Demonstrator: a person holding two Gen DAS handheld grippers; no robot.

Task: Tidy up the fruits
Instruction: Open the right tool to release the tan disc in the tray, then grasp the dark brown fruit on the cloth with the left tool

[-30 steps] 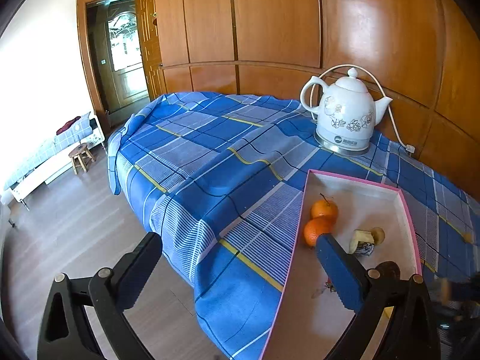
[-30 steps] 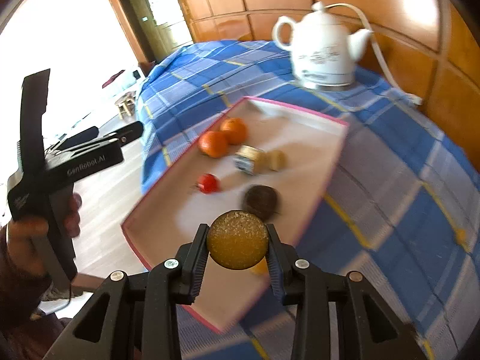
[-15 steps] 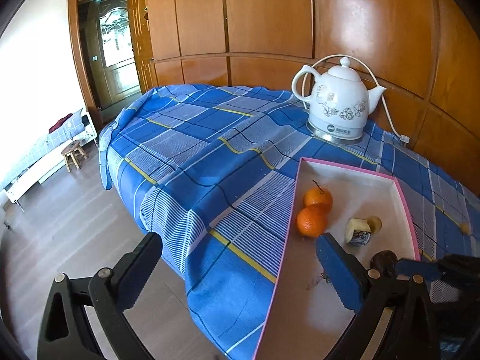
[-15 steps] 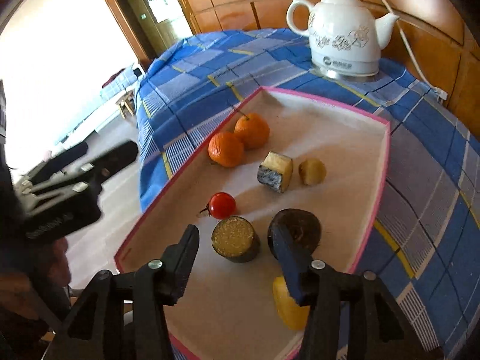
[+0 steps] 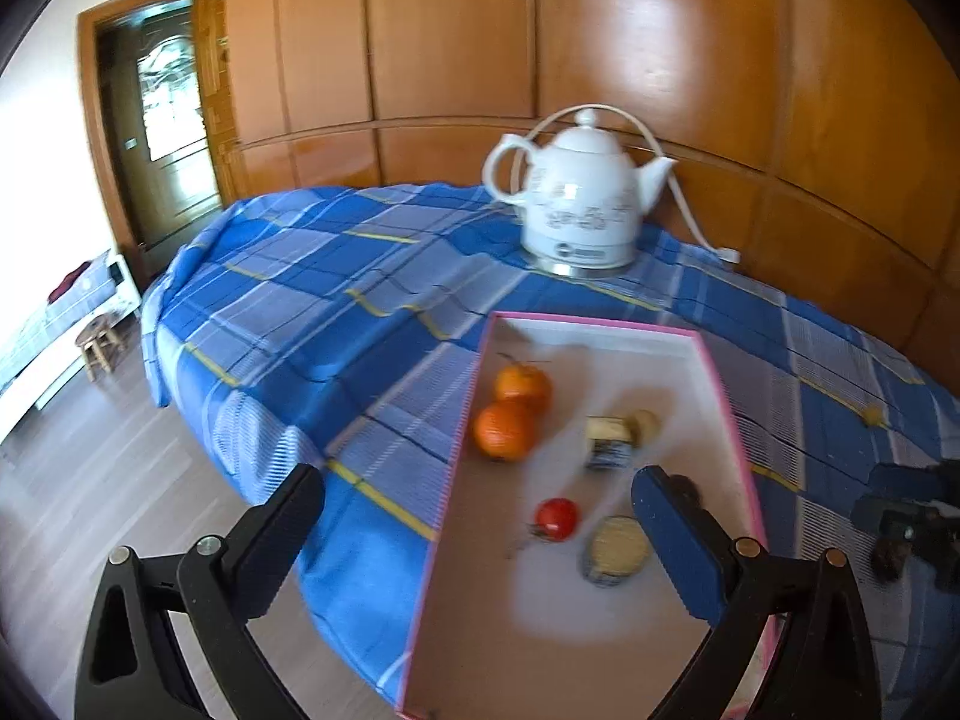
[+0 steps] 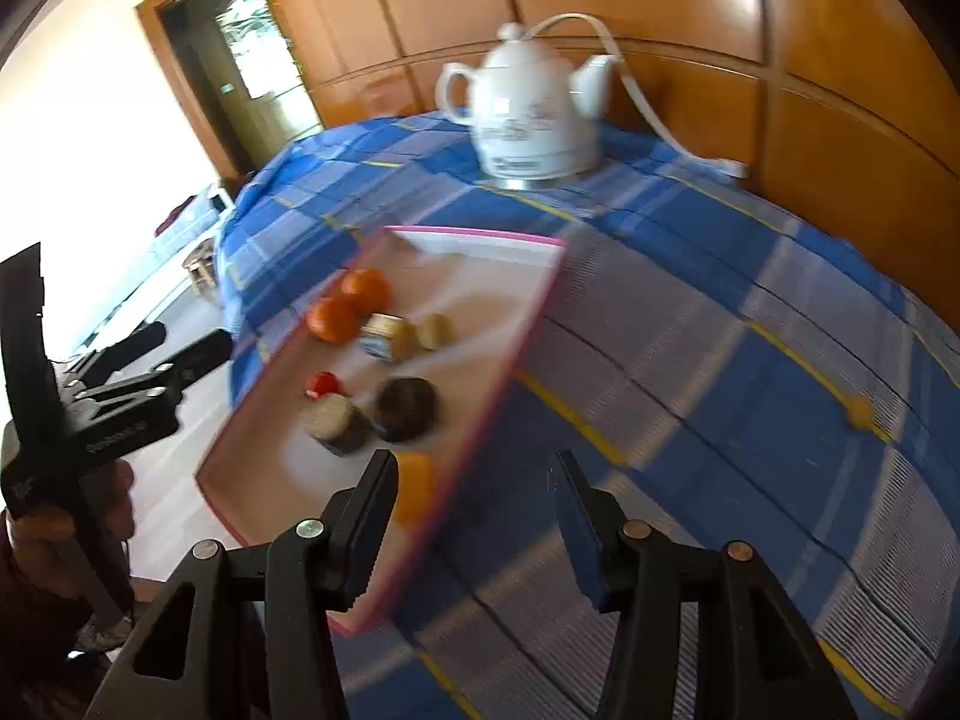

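The pink-rimmed tray [image 6: 543, 300] lies on the blue checked cloth [image 6: 750, 360] of the counter. Inside it are two oranges [image 5: 510, 408], a small tomato [image 5: 557, 518], a cut half fruit with a grainy face [image 6: 336, 420], a dark round fruit [image 6: 405, 399] and a yellow piece [image 6: 414, 483]. The right tool [image 6: 474, 510] has just been opening and now stands spread and empty, above the tray's edge. The left tool [image 5: 480, 540] is wide apart, holding nothing. Most fruits seem already gathered; one small yellow thing [image 6: 859, 411] lies alone on the cloth, maybe still to collect.
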